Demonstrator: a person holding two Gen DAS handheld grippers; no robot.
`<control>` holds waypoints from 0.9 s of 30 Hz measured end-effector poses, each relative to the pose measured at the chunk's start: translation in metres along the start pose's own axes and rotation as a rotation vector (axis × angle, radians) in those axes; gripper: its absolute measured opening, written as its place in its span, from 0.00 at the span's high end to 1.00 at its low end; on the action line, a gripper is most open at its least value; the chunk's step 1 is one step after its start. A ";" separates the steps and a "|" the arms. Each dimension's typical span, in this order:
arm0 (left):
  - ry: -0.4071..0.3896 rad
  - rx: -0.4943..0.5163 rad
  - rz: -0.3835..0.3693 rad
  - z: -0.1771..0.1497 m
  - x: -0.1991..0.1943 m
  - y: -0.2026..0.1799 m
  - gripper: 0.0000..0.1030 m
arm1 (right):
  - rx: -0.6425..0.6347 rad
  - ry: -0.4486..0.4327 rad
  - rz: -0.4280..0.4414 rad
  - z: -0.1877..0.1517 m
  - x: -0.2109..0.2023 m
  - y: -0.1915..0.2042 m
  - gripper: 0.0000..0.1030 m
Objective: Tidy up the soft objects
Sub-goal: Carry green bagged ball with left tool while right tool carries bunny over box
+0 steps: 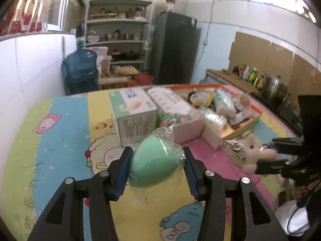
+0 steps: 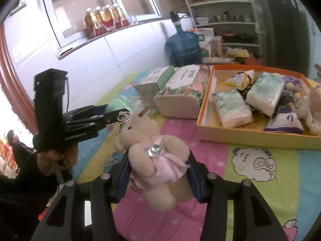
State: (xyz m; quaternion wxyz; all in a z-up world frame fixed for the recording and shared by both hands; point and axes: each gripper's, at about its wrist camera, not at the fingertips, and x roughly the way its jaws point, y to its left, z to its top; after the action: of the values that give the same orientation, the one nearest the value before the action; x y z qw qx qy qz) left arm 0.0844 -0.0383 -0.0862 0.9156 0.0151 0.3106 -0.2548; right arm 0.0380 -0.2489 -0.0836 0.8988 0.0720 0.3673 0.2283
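Both hands are loaded here, so this looks like mid-task. The orange tray (image 2: 248,138) already carries several soft packs: 2 white tissue packs (image 2: 232,110), a yellow pouch and purple-printed packets piled toward its far side. That part looks done. What appears left: the 2 items in the air, and perhaps the 2 boxes beside the tray, the green-and-white carton (image 1: 132,110) and the floral tissue box (image 2: 180,92), if they count at all.

The left gripper (image 1: 157,161) is clamped on the green sponge egg (image 1: 152,160), still in its clear wrapper; both blue pads press its flanks and it sits right between the fingers, lifted off the cartoon-print cloth (image 1: 60,140).

The right gripper (image 2: 158,170) is closed around the teddy bear (image 2: 154,150) at the waist of its pink dress, head and little tiara pointing away from the camera, legs dangling below the pads.

The tray lies ahead and to the right of the bear, well apart from the egg, with the boxes between egg and tray.
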 end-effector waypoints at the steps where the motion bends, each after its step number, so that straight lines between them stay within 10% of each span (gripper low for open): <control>1: -0.011 -0.003 0.006 0.001 -0.004 -0.004 0.50 | 0.002 -0.010 -0.008 0.000 -0.003 -0.001 0.51; 27: -0.078 -0.115 0.041 0.025 0.000 -0.077 0.50 | 0.069 -0.182 -0.143 -0.004 -0.083 -0.058 0.51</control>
State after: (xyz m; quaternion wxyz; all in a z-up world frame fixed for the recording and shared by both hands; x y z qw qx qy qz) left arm 0.0618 -0.1095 -0.0563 0.9315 -0.0411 0.2883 -0.2180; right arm 0.0041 -0.3389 -0.0518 0.9393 0.0969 0.2962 0.1432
